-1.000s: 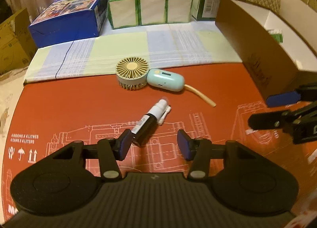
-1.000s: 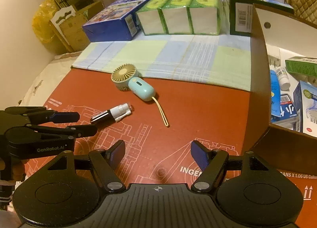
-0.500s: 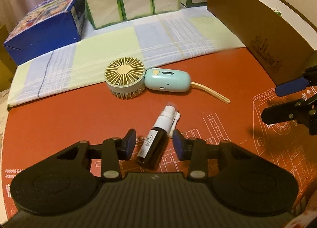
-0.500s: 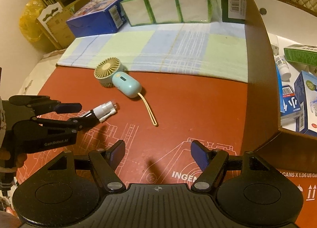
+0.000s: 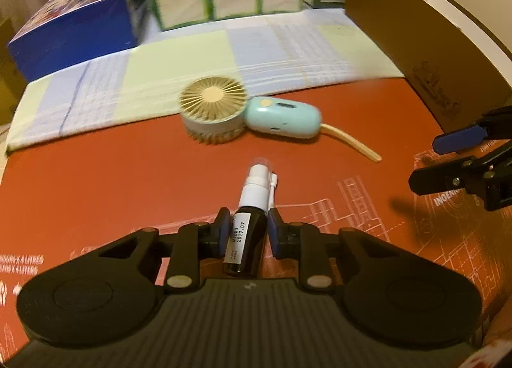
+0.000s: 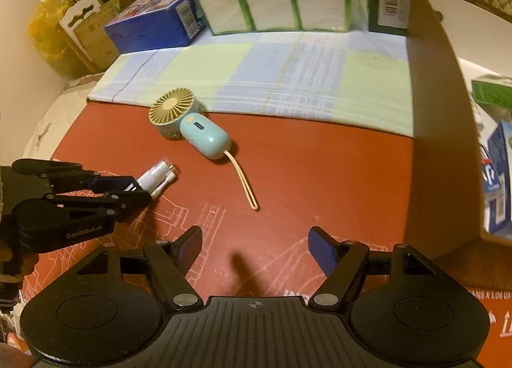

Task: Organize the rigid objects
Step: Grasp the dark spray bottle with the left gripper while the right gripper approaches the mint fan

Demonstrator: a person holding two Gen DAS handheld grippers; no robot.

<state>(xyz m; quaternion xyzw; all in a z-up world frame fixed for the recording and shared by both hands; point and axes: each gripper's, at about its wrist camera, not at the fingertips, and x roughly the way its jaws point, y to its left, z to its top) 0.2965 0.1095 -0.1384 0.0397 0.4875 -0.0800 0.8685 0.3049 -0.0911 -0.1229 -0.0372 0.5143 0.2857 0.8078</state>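
A dark spray bottle [image 5: 247,230] with a white nozzle lies on the red mat [image 5: 128,182]. My left gripper [image 5: 249,229] is shut on its dark body, nozzle pointing away; it also shows in the right wrist view [image 6: 140,190], with the bottle's white nozzle [image 6: 156,176] sticking out. A small handheld fan [image 5: 243,110] with a beige head, teal handle and tan strap lies beyond the bottle; it also shows in the right wrist view [image 6: 188,126]. My right gripper [image 6: 255,248] is open and empty above the mat, and shows at the right in the left wrist view [image 5: 448,160].
A tall brown cardboard box [image 6: 428,118] stands at the right, holding several packages [image 6: 499,176]. A checked cloth [image 6: 272,76] covers the far part of the surface. Behind it stand a blue box [image 6: 163,16], green tissue packs [image 6: 275,0] and a green carton [image 6: 390,0].
My left gripper moved forward around the spray bottle and closed on its dark body. The right gripper stayed open and shifted slightly.
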